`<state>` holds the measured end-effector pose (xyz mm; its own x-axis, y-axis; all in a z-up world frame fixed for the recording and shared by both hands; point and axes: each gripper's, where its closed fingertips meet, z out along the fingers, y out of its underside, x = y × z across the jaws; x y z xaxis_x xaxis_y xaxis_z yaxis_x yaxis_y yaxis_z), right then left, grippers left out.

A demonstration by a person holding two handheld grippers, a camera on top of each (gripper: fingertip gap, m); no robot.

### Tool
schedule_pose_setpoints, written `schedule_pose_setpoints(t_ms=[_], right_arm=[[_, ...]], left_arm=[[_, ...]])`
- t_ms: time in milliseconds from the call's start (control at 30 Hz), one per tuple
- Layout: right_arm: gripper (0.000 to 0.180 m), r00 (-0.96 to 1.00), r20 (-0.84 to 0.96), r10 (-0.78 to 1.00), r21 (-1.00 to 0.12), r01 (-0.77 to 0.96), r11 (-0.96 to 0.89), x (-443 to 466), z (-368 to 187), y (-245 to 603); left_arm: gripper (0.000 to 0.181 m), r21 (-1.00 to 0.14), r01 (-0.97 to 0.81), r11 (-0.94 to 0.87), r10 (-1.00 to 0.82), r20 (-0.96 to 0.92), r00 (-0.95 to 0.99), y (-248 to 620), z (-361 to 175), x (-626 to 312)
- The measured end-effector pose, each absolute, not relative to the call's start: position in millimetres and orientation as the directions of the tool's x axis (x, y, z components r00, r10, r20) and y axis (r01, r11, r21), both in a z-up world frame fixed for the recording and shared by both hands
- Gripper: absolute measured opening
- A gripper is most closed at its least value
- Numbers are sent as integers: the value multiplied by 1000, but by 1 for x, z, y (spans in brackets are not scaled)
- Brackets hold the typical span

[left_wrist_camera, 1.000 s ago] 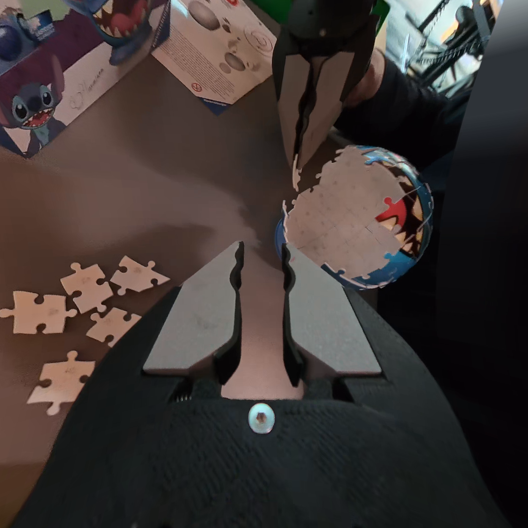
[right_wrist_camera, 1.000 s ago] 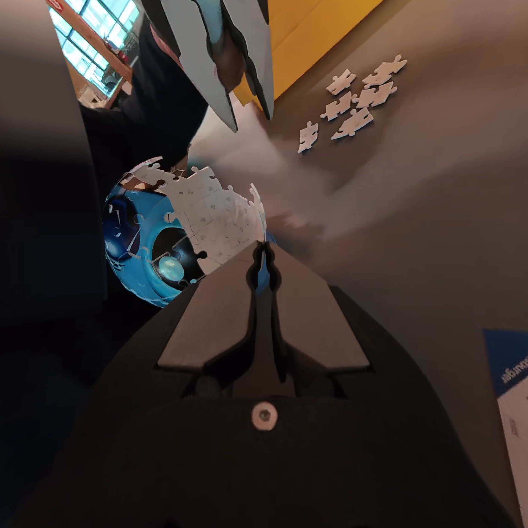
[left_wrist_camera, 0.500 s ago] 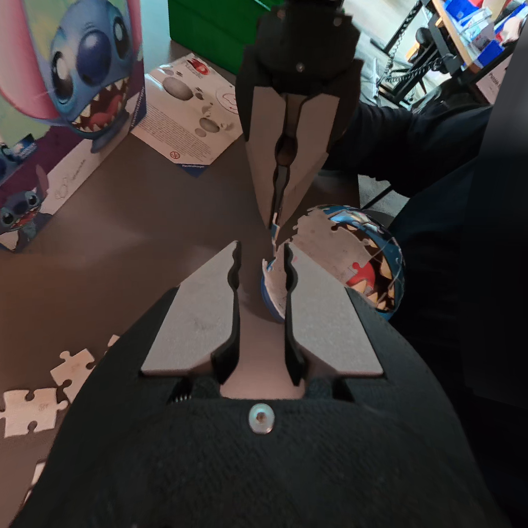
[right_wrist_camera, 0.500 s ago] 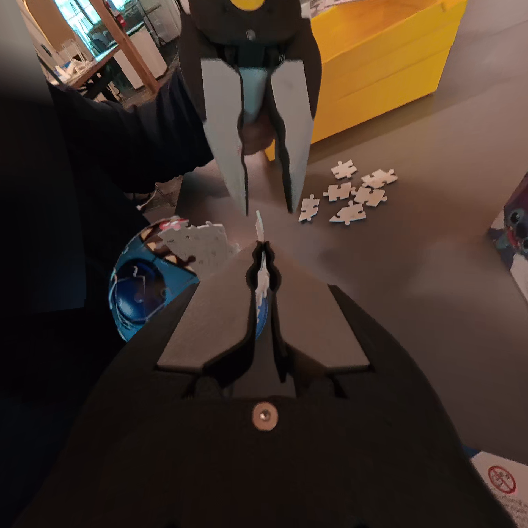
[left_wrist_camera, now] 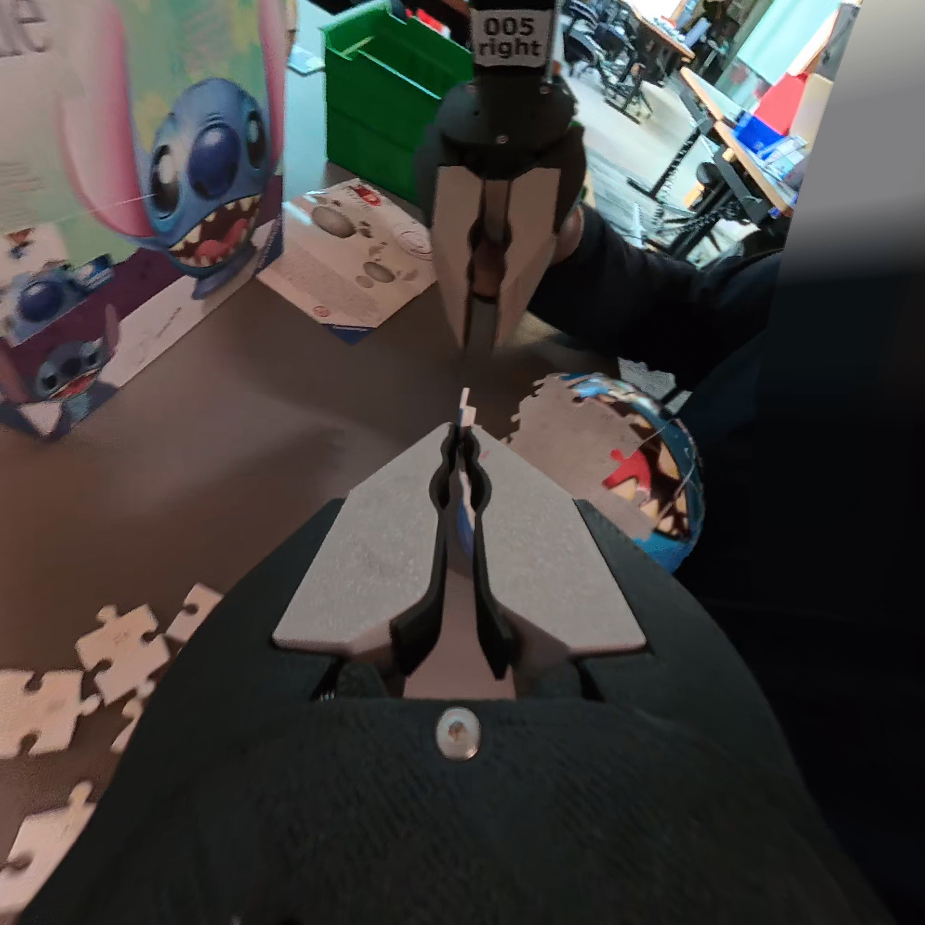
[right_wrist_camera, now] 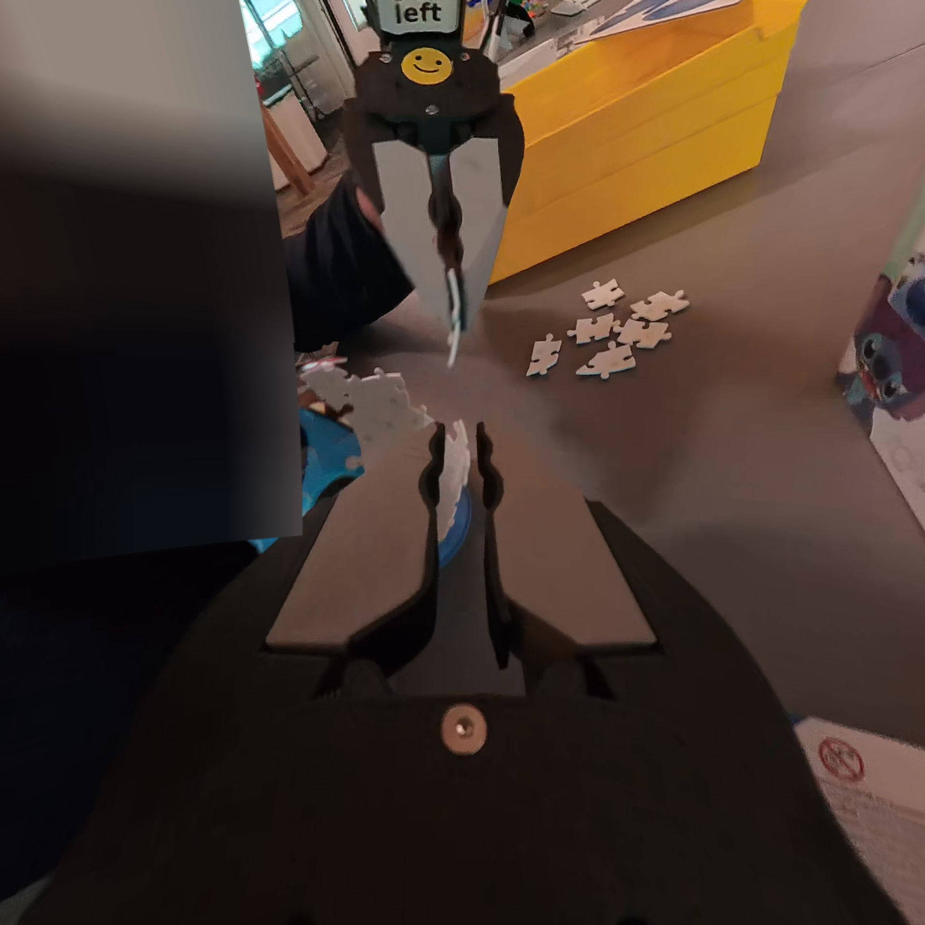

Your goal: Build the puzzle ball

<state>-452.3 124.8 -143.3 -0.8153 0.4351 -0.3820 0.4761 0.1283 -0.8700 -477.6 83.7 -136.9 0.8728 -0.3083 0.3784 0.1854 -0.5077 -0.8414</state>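
Left gripper jaws pinched on a puzzle piece, held edge-on above the brown table. Right gripper jaws narrowly parted, straddling the rim of the half-built puzzle ball at the table's near edge. Loose pieces lie well apart from it.

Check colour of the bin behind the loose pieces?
Yellow. The bin shows best in the right wrist view, behind the loose pieces.

Two black handheld grippers: the left gripper and right gripper have grey wedge fingers, wavy black jaws, a silver screw; the left carries a yellow smiley sticker. Sleeves appear dark, possibly black.
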Motion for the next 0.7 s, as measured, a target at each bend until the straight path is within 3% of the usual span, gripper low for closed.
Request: schedule_pose_setpoints(t_ms=[367,600,700], right_arm=[[25,-828,-453,330,-844,518,141,-399,-175,144],[16,-718,-511,472,-750,641,163,-430,-208,146],[18,-713,-564,416,-727,668,158,-431,-207,139]], left_arm=[[0,-784,242,-571,-199,418,886,57,-185,-497],[0,-769,265,-582,-202,452,869,56,-191,-492],[0,-767,259,-587,-198,446,873,55,-194,-492]])
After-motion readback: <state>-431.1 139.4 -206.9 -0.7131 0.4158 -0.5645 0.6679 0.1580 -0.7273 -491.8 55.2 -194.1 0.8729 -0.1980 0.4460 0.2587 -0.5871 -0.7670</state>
